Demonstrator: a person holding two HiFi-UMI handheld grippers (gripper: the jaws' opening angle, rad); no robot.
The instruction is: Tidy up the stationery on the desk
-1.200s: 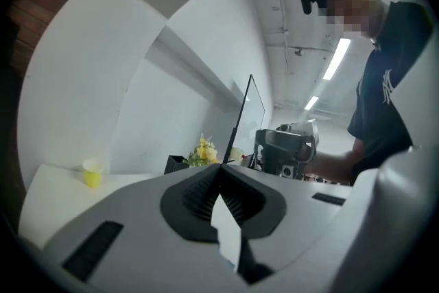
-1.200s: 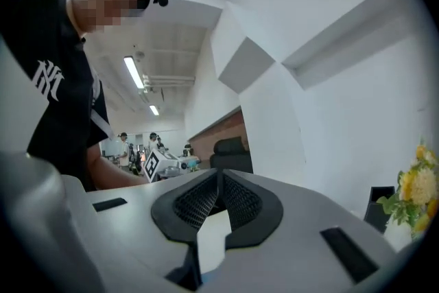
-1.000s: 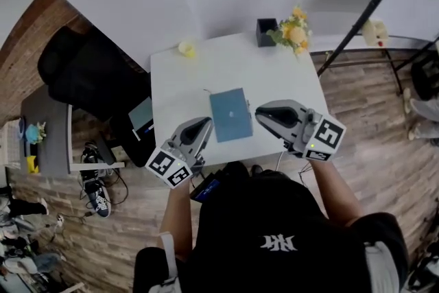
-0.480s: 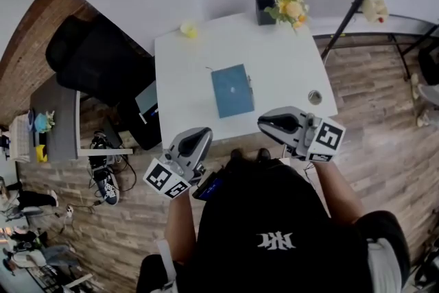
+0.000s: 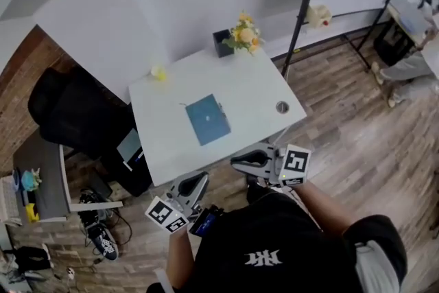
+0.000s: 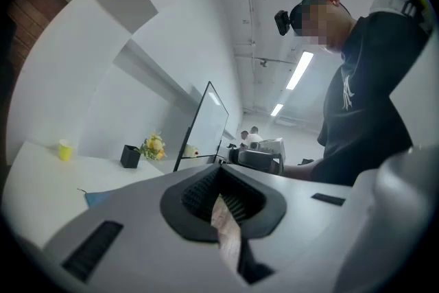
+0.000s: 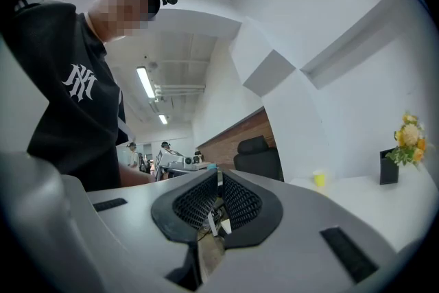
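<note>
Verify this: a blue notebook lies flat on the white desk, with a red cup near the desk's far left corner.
The cup is yellow, not red; the head view shows it. The blue notebook does lie flat on the white desk.

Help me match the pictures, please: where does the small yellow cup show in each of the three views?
Head view: the yellow cup stands at the far left corner of the white desk.
Left gripper view: the yellow cup is at the far left, at mid height.
Right gripper view: the yellow cup is right of centre, on the desk.
Shared landmark: the black holder beside the flowers, at the desk's other far corner.
</note>
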